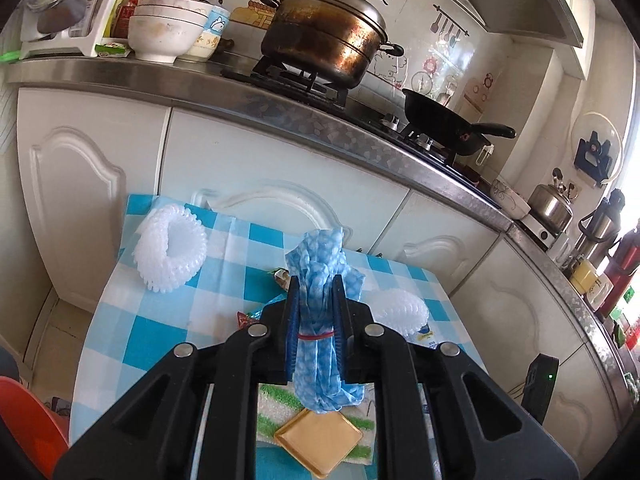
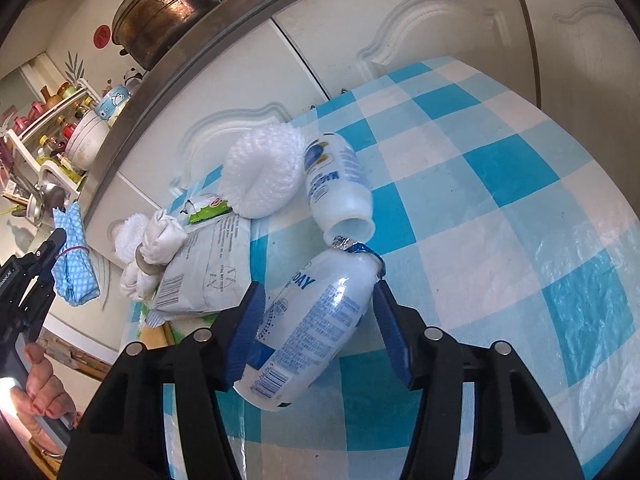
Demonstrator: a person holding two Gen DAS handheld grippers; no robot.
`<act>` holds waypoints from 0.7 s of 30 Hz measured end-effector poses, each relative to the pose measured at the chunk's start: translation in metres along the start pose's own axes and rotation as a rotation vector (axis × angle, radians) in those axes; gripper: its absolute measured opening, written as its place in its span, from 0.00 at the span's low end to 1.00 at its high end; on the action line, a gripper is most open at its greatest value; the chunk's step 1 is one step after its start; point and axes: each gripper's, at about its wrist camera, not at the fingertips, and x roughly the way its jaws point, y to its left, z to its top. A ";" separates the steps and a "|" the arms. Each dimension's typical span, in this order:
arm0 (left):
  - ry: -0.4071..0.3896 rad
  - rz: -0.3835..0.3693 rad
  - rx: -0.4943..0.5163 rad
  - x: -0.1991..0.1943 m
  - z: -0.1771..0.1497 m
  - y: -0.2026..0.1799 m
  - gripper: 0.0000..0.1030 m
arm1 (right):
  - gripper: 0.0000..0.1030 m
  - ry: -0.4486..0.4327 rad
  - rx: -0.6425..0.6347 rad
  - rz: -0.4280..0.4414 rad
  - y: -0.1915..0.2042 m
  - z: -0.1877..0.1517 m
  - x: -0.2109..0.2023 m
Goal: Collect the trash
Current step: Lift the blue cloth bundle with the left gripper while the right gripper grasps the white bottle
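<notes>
My left gripper (image 1: 316, 284) is shut on a rolled blue-and-white cloth (image 1: 320, 320) bound with a red rubber band, held above the blue checked table (image 1: 160, 344); the cloth also shows in the right wrist view (image 2: 74, 256). My right gripper (image 2: 318, 292) is around a white plastic bottle (image 2: 308, 328) with blue print lying on the table; the pads touch its sides. A second white bottle (image 2: 338, 184) lies just beyond it, mouth toward the first. White foam nets (image 1: 170, 248) (image 2: 262, 172), a white printed bag (image 2: 204, 268), a knotted white cloth (image 2: 160, 240) and a green wrapper (image 2: 208, 208) lie nearby.
A yellow square dish (image 1: 320, 440) rests on a green-striped sponge (image 1: 268, 404) below the left gripper. White cabinet doors (image 1: 280, 168) and a steel counter with a steamer pot (image 1: 324, 36) and a black wok (image 1: 444, 120) stand behind the table. An orange object (image 1: 28, 424) is at lower left.
</notes>
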 end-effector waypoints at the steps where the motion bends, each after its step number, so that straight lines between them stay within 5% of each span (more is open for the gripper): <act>1: 0.000 -0.004 -0.009 -0.004 -0.002 0.002 0.16 | 0.53 0.000 -0.014 -0.001 0.002 -0.001 -0.001; 9: -0.008 -0.015 -0.061 -0.033 -0.021 0.016 0.16 | 0.45 -0.084 -0.005 0.050 -0.008 -0.001 -0.037; 15: -0.011 -0.006 -0.087 -0.045 -0.029 0.024 0.16 | 0.45 -0.200 -0.026 -0.090 -0.049 0.064 -0.055; 21: -0.020 0.024 -0.089 -0.049 -0.034 0.028 0.16 | 0.44 -0.051 0.009 -0.177 -0.111 0.136 0.000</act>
